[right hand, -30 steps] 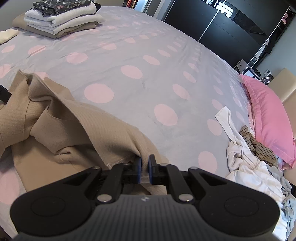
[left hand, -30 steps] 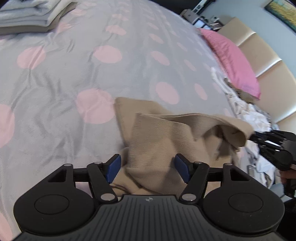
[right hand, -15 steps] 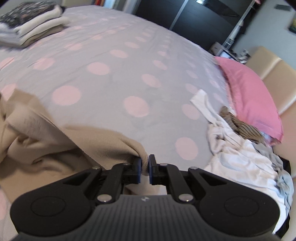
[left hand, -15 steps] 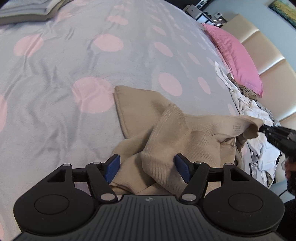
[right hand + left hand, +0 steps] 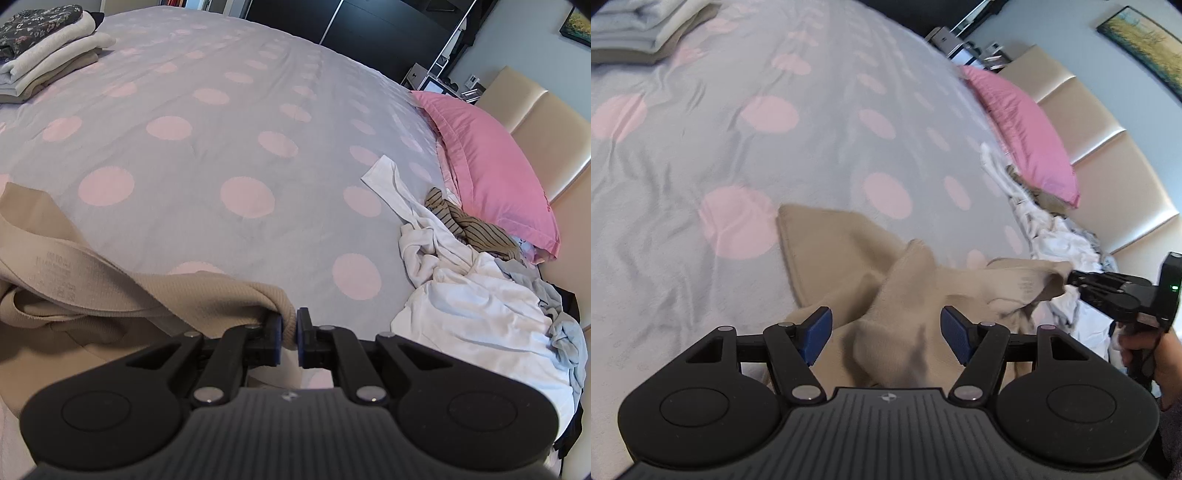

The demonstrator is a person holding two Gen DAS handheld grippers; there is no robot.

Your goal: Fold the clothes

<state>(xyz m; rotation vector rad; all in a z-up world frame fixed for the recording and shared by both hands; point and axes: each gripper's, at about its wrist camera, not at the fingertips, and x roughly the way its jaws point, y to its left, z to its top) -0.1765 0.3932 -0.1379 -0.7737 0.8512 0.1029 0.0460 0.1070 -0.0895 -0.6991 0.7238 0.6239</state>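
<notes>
While the right gripper (image 5: 289,334) pinches the sweater (image 5: 871,280) hem at six o'clock, the left gripper (image 5: 886,332), closing around a bunched fold, risks grabbing several layers.

Left hand-held gripper (image 5: 886,332) jaws wide, closing. Right hand-held gripper (image 5: 290,332) clamped, pointing down-forward, hand (image 5: 1145,354) gripping handle.
</notes>
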